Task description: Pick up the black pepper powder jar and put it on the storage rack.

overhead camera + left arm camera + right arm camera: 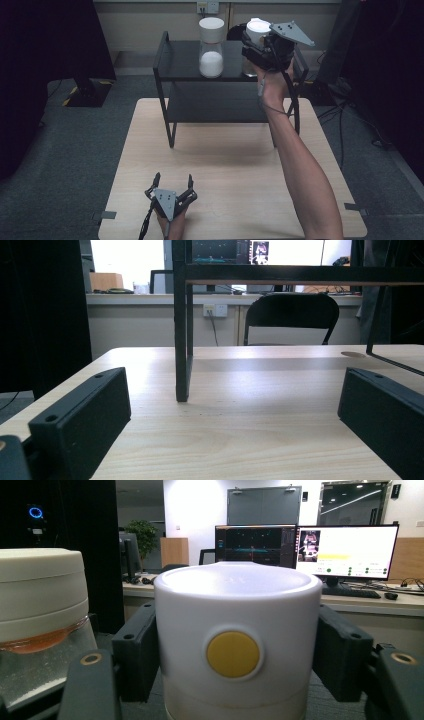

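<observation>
Two white-lidded jars on the top of a black two-tier shelf rack [170, 65] at the far edge of a pale wooden table [230, 165]; two hand-held grippers at work.

Left jar [211, 47] standing free near the middle of the top shelf, clear-walled, roughly a third full of white granules. Right jar [256, 35] beside it at the right end of the shelf, mostly hidden from above behind the tool; contents not discernible. Seen along the right gripper's jaws: a round yellow button [233, 654] on the front of the right jar's lid [237, 625], with the left jar [42, 610] just beside it, an orange seal ring visible under that lid.

Right forearm stretched far across the table and raised to shelf height, hand wrapped around the right gripper [257, 42], grey three-cornered plate on top. Jaws clamped against both sides of the right jar's white lid, one pad pressed at each flank.

Left gripper [173, 180] low at the near edge of the table, held in a hand at the bottom of the high view, pointing toward the rack. Jaws spread wide with bare tabletop between them, grasping nothing; one black rack leg [181, 340] straight ahead.
</observation>
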### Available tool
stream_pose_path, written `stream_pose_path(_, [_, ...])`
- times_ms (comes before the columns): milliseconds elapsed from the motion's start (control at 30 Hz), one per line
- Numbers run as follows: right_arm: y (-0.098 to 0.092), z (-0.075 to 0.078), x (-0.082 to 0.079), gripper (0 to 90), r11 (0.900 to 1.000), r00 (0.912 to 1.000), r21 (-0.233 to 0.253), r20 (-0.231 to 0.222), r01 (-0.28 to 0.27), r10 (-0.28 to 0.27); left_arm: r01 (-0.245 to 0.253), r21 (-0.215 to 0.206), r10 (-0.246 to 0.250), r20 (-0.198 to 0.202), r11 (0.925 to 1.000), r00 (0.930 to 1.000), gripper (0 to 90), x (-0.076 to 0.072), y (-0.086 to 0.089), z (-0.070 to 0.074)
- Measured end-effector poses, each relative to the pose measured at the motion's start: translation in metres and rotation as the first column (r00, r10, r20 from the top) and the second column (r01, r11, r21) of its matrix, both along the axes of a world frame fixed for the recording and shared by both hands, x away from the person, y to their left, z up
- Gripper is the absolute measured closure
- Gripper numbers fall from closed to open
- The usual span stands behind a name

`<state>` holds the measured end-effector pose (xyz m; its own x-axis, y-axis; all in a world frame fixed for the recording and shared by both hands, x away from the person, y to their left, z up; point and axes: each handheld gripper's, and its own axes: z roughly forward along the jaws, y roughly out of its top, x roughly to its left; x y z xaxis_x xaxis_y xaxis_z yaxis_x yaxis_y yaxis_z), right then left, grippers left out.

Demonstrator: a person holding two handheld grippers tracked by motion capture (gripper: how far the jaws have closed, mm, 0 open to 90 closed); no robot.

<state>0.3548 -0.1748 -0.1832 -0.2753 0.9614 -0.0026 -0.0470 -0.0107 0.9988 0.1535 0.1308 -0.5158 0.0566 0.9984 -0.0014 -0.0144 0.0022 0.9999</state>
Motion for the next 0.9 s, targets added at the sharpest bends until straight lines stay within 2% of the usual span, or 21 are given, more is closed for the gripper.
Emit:
stream_pose_path(133, [0.002,-0.001,0.001,17.4,1.0,1.0,-0.016,0.009,-0.002,0.002,0.0,0.0,0.0,0.0,1.0,1.0,0.0,0.0,0.0,0.0])
stream_pose_path(300, [0.001,-0.002,0.0,3.8,1.0,0.9999,0.017,0.011,0.005,-0.006,0.0,0.0,0.0,0.0,1.0,1.0,0.0,0.0,0.0,0.0])
stream_pose_path(400, [0.0,-0.002,-0.002,1.4,1.0,1.0,0.021,0.007,0.005,-0.006,-0.001,0.0,0.001,-0.001,1.0,1.0,0.0,0.0,0.0,0.0])
stream_pose_path(500, [0.0,-0.006,-0.009,0.0,1.0,0.9993,0.014,0.031,0.02,-0.02,-0.004,0.001,0.004,-0.003,1.0,1.0,0.1,0.0,-0.001,0.001])
stream_pose_path(900, [-0.008,-0.011,-0.025,0.0,1.0,0.9991,0.013,0.036,0.021,-0.021,-0.004,0.0,0.004,0.0,1.0,1.0,0.0,0.0,-0.001,0.0])
